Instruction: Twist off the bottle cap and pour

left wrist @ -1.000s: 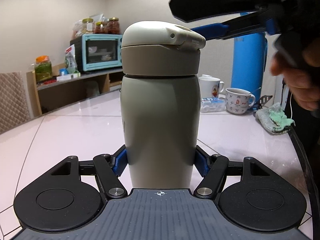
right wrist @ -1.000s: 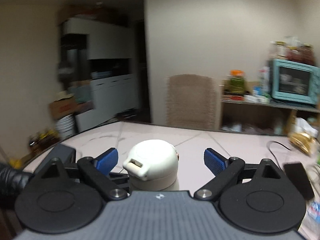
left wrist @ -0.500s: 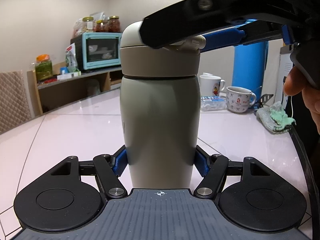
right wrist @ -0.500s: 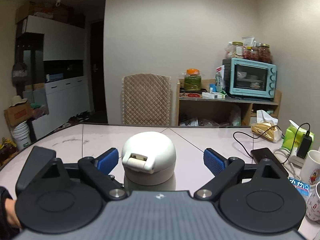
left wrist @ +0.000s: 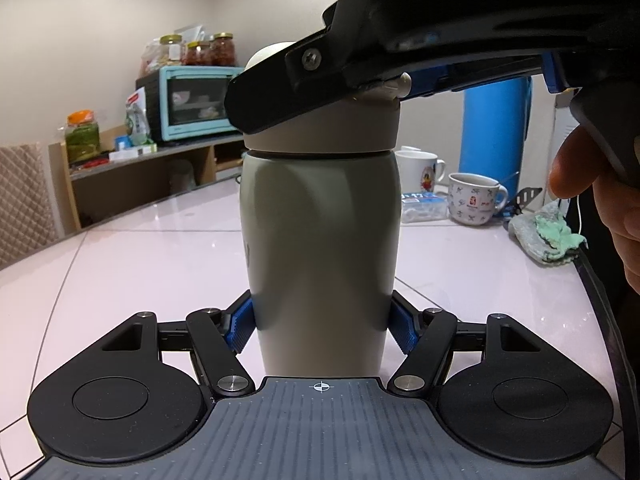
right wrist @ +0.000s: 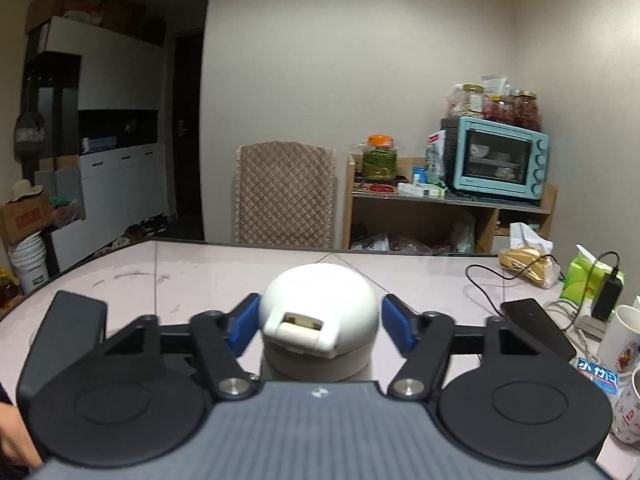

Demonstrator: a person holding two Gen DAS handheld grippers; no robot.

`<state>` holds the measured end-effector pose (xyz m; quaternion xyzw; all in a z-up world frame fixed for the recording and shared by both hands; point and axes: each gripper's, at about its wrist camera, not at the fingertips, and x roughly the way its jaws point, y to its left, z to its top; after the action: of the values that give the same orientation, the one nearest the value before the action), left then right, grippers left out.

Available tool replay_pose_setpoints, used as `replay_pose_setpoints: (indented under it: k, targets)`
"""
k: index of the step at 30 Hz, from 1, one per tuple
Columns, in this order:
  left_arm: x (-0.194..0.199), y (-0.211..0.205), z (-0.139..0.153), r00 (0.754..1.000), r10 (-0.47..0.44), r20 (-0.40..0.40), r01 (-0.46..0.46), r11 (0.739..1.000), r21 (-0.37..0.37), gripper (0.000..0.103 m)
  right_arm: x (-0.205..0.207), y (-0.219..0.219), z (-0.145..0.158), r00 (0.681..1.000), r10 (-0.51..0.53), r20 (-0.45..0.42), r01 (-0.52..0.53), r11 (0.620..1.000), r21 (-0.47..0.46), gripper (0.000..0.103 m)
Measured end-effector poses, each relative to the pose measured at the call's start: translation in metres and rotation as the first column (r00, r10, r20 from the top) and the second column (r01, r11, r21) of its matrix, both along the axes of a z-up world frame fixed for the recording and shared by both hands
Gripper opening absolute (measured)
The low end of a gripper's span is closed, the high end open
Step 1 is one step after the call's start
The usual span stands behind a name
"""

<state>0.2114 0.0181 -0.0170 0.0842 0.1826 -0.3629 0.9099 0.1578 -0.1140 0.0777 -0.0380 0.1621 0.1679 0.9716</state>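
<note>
Beige insulated bottle upright on the pale tabletop, clamped low on its body between the blue pads of the left gripper. Domed flip-top cap fully seated, only a thin seam above the body. Right gripper brought in at cap height, blue pads just beside the cap's left and right flanks, contact not certain; apparently not yet clamped. Unscrewing evidently not begun; cap removal and pouring both outstanding. Likely receiving vessel: patterned mug at far right.
</note>
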Motion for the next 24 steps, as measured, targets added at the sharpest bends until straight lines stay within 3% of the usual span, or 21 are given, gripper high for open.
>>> replay_pose_setpoints:
  k: [6,8,13,18,21,24]
  targets:
    - [0.001,0.001,-0.001,0.999,-0.037,0.012,0.037,0.999,0.004,0.072,0.006,-0.018,0.002,0.993,0.116,-0.020,-0.116,0.993,0.010,0.064]
    - [0.001,0.002,-0.002,0.998,-0.058,0.019,0.058,0.998,0.007,0.072,0.010,-0.030,0.002,0.977,0.211,-0.014,-0.210,0.978,0.006,0.064]
    - [0.007,0.003,-0.004,0.989,-0.140,0.047,0.139,0.990,0.019,0.072,0.027,-0.061,0.000,0.903,0.430,-0.012,-0.430,0.903,0.011,0.064]
    - [0.011,0.003,-0.006,0.979,-0.195,0.054,0.194,0.981,0.025,0.072,0.053,-0.087,0.000,0.798,0.602,-0.020,-0.601,0.798,0.031,0.065]
    - [0.013,0.003,-0.007,0.977,-0.207,0.046,0.207,0.978,0.014,0.072,0.065,-0.091,0.002,0.749,0.662,-0.030,-0.661,0.750,0.035,0.065]
    - [0.016,0.004,-0.007,0.977,-0.209,0.038,0.209,0.978,0.002,0.072,0.070,-0.089,0.002,0.726,0.687,-0.030,-0.686,0.727,0.036,0.065]
